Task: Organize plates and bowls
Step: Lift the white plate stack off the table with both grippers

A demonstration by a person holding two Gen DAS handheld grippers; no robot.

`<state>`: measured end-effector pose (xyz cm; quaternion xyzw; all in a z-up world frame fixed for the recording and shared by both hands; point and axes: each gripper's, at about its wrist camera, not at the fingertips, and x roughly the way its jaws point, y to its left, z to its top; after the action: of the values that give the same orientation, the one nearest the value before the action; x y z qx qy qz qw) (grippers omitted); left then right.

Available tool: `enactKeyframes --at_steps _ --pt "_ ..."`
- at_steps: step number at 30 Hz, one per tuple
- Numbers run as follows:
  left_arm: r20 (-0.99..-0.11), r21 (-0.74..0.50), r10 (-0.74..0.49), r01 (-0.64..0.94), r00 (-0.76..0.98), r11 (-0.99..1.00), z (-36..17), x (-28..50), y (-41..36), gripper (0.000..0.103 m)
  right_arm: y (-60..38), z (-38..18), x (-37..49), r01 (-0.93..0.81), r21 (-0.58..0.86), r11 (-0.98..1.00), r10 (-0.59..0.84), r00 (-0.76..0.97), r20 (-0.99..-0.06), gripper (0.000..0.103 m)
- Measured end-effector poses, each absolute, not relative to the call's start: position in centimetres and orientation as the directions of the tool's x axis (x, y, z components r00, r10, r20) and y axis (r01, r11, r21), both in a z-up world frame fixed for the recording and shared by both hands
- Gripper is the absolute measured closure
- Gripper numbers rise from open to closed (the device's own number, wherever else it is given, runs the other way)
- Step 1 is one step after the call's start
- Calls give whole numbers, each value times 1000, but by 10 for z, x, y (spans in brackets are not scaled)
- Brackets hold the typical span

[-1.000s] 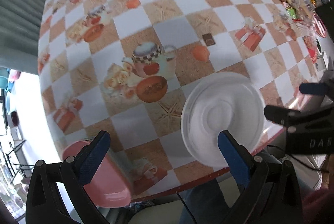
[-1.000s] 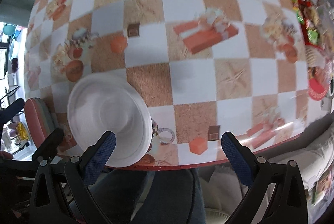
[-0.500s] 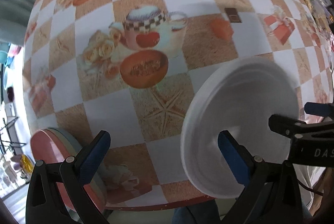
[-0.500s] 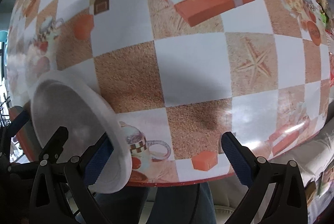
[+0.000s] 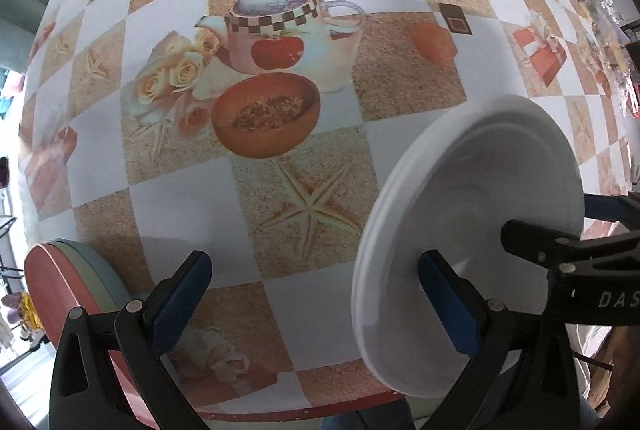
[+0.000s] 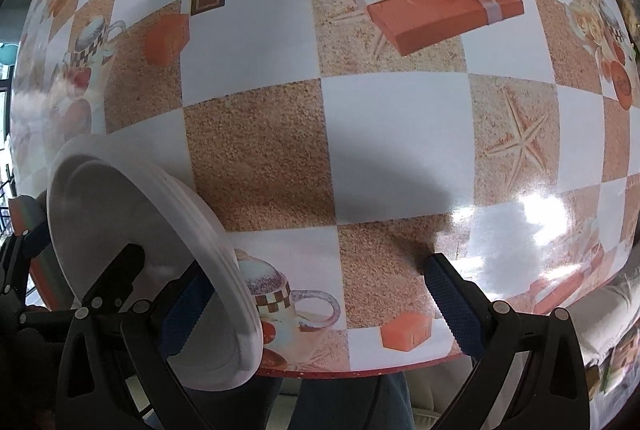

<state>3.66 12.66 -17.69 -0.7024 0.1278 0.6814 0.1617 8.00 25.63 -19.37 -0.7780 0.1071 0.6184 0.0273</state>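
Note:
A white plate stands steeply tilted at the table's near edge; it also shows in the right wrist view. My left gripper is open, its right finger in front of the plate's face. My right gripper is open, its left finger behind the plate's rim. Whether either finger touches the plate is unclear. A stack of pink, green and blue bowls sits at the near left edge, beside my left gripper's left finger.
The table wears a checked cloth printed with teapots, starfish and gift boxes. Its red front edge runs just before both grippers. Packets and clutter lie at the far right.
Both grippers have come down closer to the table. The white plate has tipped from lying flat to standing steeply on edge between them.

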Motion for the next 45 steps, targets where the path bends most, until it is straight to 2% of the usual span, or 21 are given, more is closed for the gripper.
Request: enactKeyframes --at_steps 16,18,26,45 --pt "-997 -71 61 -388 38 -919 -174 51 105 0 246 -187 117 -203 95 -974 -137 206 -969 0" --pt "-997 -70 59 -389 40 -919 -167 46 122 0 242 -188 121 -203 95 -975 -138 208 -968 0" --pt "-997 -68 54 -389 47 -919 -177 36 135 0 262 -187 90 -203 96 -975 -139 211 -968 0" --pt "-997 -49 22 -394 73 -918 -185 29 142 1 268 -196 82 -206 96 -974 -146 243 -959 0"
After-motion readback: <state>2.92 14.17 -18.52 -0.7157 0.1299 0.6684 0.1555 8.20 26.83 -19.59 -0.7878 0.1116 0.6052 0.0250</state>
